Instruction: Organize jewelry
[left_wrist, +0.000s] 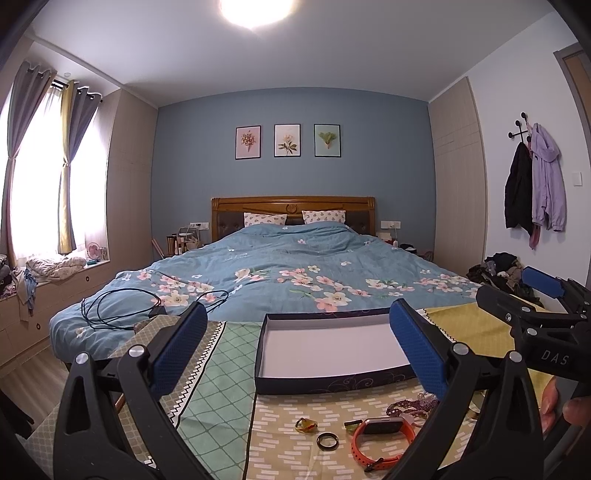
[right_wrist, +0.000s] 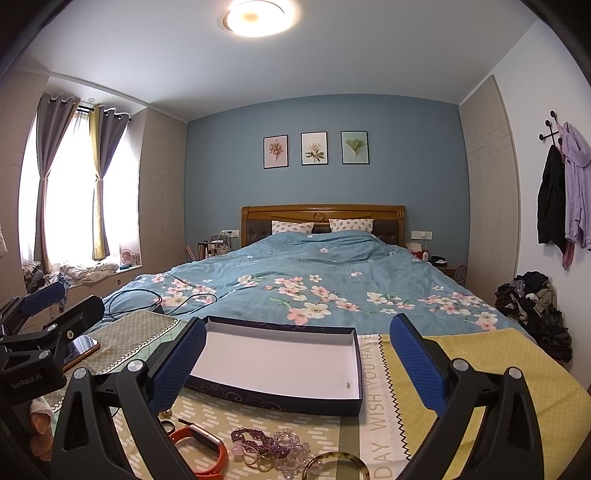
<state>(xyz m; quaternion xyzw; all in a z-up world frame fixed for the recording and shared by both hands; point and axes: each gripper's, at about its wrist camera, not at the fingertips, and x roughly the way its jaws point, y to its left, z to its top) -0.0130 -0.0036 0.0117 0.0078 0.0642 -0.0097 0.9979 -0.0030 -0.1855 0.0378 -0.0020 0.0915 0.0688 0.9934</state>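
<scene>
An open dark box (left_wrist: 334, 382) with a white floor, empty, lies on the patterned cloth; it also shows in the right wrist view (right_wrist: 280, 400). In front of it lie an orange-strapped watch (left_wrist: 380, 437), a dark ring (left_wrist: 327, 440), a gold ring (left_wrist: 306, 425) and purple beads (left_wrist: 410, 406). The right wrist view shows the watch (right_wrist: 207, 448), purple bead bracelet (right_wrist: 258, 441), clear beads (right_wrist: 295, 452) and an amber bangle (right_wrist: 336, 463). My left gripper (left_wrist: 299, 347) is open above the jewelry. My right gripper (right_wrist: 299, 354) is open over the box and jewelry. Both are empty.
A phone (right_wrist: 83, 347) lies on the cloth at left. A bed (left_wrist: 280, 273) with a blue floral cover stands behind the table, with black cables (left_wrist: 122, 306) on it. A pile of clothes (right_wrist: 535, 310) sits at the right wall.
</scene>
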